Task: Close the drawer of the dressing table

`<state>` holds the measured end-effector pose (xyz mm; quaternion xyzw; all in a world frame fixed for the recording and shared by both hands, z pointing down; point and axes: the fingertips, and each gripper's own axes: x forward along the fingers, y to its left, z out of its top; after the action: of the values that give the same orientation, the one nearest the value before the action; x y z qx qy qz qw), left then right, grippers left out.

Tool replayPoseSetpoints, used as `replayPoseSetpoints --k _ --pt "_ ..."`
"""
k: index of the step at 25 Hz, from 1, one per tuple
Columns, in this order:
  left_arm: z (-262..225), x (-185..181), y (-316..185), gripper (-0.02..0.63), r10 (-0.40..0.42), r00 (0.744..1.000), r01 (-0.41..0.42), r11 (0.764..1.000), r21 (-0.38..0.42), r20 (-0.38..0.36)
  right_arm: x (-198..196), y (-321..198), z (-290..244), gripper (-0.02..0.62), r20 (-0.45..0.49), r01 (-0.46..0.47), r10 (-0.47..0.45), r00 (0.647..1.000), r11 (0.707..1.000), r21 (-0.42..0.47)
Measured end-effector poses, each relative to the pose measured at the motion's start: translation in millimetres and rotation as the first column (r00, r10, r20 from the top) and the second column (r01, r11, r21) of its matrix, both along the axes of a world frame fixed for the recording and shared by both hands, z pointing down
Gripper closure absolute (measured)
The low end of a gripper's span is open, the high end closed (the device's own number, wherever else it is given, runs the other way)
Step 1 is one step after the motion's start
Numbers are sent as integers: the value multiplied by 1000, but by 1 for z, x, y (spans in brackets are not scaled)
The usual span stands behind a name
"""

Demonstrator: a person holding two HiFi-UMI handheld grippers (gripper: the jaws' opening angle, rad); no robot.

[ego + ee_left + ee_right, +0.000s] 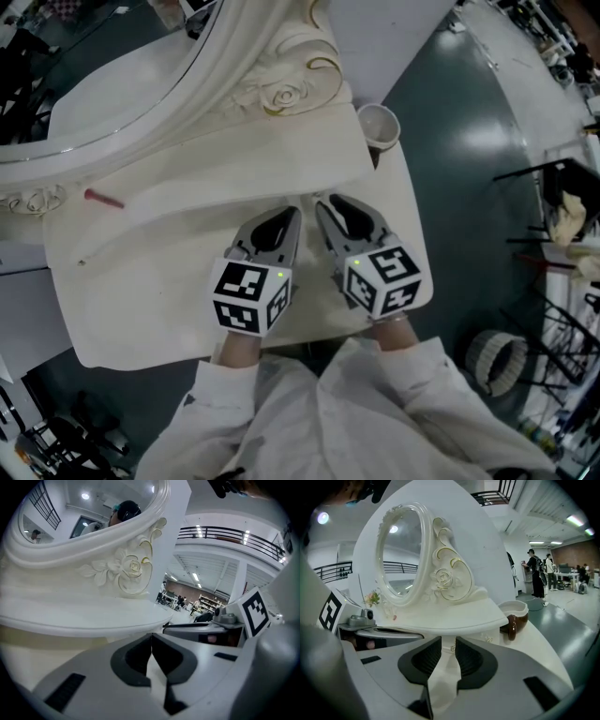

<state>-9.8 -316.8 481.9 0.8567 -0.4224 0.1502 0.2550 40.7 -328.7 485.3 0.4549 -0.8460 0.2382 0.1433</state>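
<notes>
The white dressing table (141, 281) carries an oval mirror (94, 56) with a rose carving. Under its raised shelf (454, 620) a drawer front (487, 638) with gold trim shows; it looks flush with the shelf, but I cannot tell for certain. A small gold knob (453, 648) appears in the narrow gap of my right gripper (448, 639), whose jaws stand slightly apart; whether they touch the knob is unclear. My left gripper (151, 637) is shut and empty, pointing at the shelf edge (93, 618). Both grippers (295, 211) (321, 202) lie side by side over the tabletop's front.
A white and brown cup (378, 125) stands at the table's back right corner (513, 613). A thin red stick (103, 199) lies on the left of the tabletop. On the dark floor to the right are a round basket (497, 361) and metal racks (562, 225).
</notes>
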Motion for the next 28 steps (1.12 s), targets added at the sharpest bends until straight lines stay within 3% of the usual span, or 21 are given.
replayPoseSetpoints --k 7,16,19,28 --pt "-37 8 5 600 44 999 -43 997 66 -24 -1 9 -39 522 58 20 -25 998 996 86" --pt "-85 6 11 600 99 995 -93 981 169 -26 -14 21 -81 575 84 68 -82 993 985 156" --pt "-89 3 20 600 120 992 -113 980 165 -31 -22 28 -94 575 145 100 -121 982 984 149" --pt "-101 1 45 600 142 989 -132 975 177 -44 -27 46 -119 575 109 159 -182 977 969 191"
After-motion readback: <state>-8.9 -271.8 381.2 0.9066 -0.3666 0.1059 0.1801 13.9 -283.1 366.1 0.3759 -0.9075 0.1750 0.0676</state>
